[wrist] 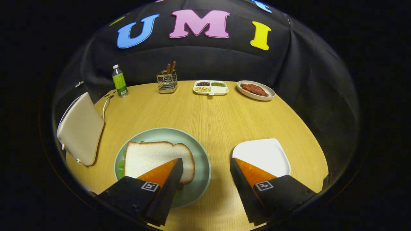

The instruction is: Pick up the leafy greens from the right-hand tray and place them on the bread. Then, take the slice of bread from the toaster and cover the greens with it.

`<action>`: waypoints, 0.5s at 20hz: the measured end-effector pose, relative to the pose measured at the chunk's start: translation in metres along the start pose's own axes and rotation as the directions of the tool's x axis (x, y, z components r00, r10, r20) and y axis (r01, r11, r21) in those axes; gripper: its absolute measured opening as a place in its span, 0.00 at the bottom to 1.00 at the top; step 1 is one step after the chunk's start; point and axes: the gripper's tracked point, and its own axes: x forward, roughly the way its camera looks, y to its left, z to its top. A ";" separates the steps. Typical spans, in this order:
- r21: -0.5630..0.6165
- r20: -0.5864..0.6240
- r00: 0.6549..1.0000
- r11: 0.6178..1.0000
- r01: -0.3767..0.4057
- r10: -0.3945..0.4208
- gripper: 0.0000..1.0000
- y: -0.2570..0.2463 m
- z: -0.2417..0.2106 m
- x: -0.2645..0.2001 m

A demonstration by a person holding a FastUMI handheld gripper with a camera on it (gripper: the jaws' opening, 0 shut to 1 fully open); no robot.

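The slice of bread (154, 158) lay flat on the pale green plate (200, 150), just ahead of the gripper's (205, 175) left finger, whose tip overlapped the slice's near right corner in the view; whether it touched could not be told. A sliver of leafy greens (121, 164) peeked out from under the bread's far left edge, so the greens seemed already covered. The slice's long axis ran roughly crosswise to the fingers, its rounded crust end pointing toward the gap between them.

The gripper's fingers were spread wide and pinched nothing; bare desk (218, 122) showed between them. Ahead of the right finger sat the white tray (263, 154), with nothing on it. So the bread lay left of the gripper's centre line, the tray right of it, and any further move on the sandwich would call for a shift leftward.

Farther left stood the cream-coloured toaster (80, 128). Well beyond, along the desk's far edge, were a green bottle (119, 81), a wire utensil holder (167, 81), a divided dish of beans (210, 87) and a plate of meat (256, 90).
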 end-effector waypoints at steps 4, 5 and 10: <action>0.013 0.028 1.000 1.000 -0.012 0.011 0.98 -0.002 0.013 -0.003; 0.022 0.035 0.999 1.000 -0.023 0.022 0.98 0.000 0.018 -0.006; 0.030 0.113 0.988 0.994 -0.106 0.102 0.97 0.013 0.066 -0.038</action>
